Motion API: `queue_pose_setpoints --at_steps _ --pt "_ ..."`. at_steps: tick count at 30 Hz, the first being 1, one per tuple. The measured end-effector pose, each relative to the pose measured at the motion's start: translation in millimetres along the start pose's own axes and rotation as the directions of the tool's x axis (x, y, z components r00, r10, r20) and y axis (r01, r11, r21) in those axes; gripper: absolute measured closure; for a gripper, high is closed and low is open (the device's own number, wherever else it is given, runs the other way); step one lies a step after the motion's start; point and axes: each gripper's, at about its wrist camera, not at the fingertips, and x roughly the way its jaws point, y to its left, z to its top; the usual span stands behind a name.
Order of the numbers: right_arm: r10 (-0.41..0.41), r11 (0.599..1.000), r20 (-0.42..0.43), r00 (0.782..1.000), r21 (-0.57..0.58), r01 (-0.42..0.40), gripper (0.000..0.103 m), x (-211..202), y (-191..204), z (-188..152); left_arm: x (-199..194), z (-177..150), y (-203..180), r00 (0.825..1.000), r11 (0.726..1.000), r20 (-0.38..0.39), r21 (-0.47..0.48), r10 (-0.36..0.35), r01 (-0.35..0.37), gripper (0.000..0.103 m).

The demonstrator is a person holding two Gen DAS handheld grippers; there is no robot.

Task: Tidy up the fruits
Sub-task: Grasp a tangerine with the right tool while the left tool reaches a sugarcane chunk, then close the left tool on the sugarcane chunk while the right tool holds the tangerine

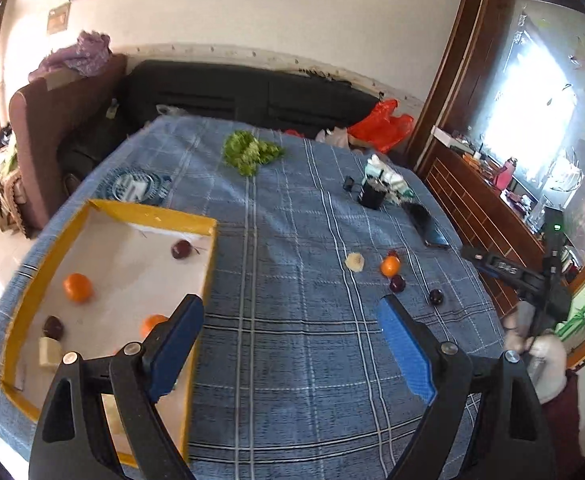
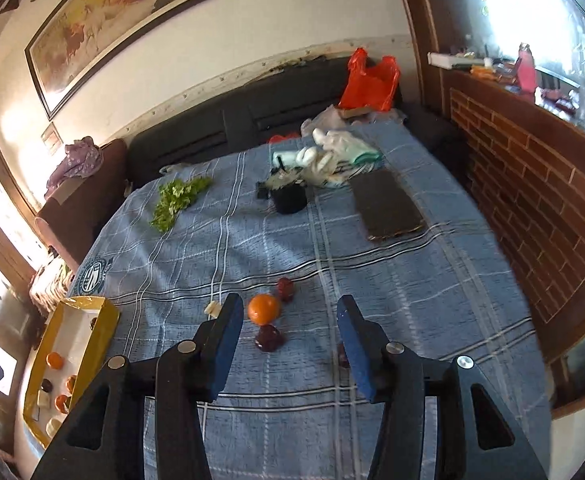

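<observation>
A yellow-rimmed white tray (image 1: 152,216) lies at the table's left and holds oranges (image 1: 77,287), dark plums (image 1: 181,249) and pale banana pieces (image 1: 49,352). My left gripper (image 1: 290,318) is open and empty beside the tray's right wall. On the blue plaid cloth lie an orange (image 2: 264,309), a plum (image 2: 269,338), another plum (image 2: 285,288) and a banana slice (image 2: 213,309). My right gripper (image 2: 288,314) is open and empty just above the orange and near plum. A further plum (image 2: 342,356) is partly hidden behind its right finger. The loose fruit also shows in the left wrist view (image 1: 390,266).
Green lettuce (image 1: 250,152) lies at the far side of the table. A black cup (image 2: 289,198), white gloves (image 2: 332,160) and a dark phone-like slab (image 2: 388,206) lie at the far right. A black sofa (image 1: 244,92) and a brick-patterned cabinet (image 2: 532,208) border the table.
</observation>
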Motion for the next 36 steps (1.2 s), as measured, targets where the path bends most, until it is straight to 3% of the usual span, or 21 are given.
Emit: queue_pose_setpoints --at_steps 3,5,9,15,18,28,36 --pt "0.026 1.000 -0.054 0.998 0.012 -0.026 0.050 38.3 6.0 -6.6 18.9 0.5 0.3 0.999 1.000 -0.029 -0.007 -0.018 0.017 0.023" --pt "0.025 1.000 -0.078 0.997 0.008 -0.025 0.050 59.3 9.2 -10.3 25.5 0.4 -0.2 0.999 1.000 -0.034 0.005 -0.024 0.025 0.038" --pt "0.011 1.000 -0.107 0.994 0.003 -0.011 0.050 93.4 13.1 -10.8 46.9 4.8 -1.4 0.998 1.000 -0.065 0.016 0.001 0.000 0.038" --pt "0.004 1.000 -0.131 0.991 -0.005 -0.005 0.051 122.8 15.4 -12.6 97.1 15.4 -7.3 0.989 1.000 -0.149 -0.010 -0.015 0.014 0.038" --pt "0.010 1.000 -0.143 0.990 -0.017 -0.013 0.067 129.7 15.4 -15.4 131.2 20.1 -10.7 0.977 0.998 -0.206 -0.043 -0.050 0.042 0.039" --pt "0.107 0.991 -0.081 0.991 0.083 -0.100 0.067 100.2 -5.7 -8.3 223.3 27.2 -53.9 0.945 0.993 -0.303 -0.041 -0.121 0.114 0.039" --pt "0.127 0.981 -0.073 0.989 0.154 -0.115 0.067 96.3 -24.1 -3.9 277.0 27.6 -92.4 0.953 0.981 -0.302 0.180 -0.011 0.068 0.039"
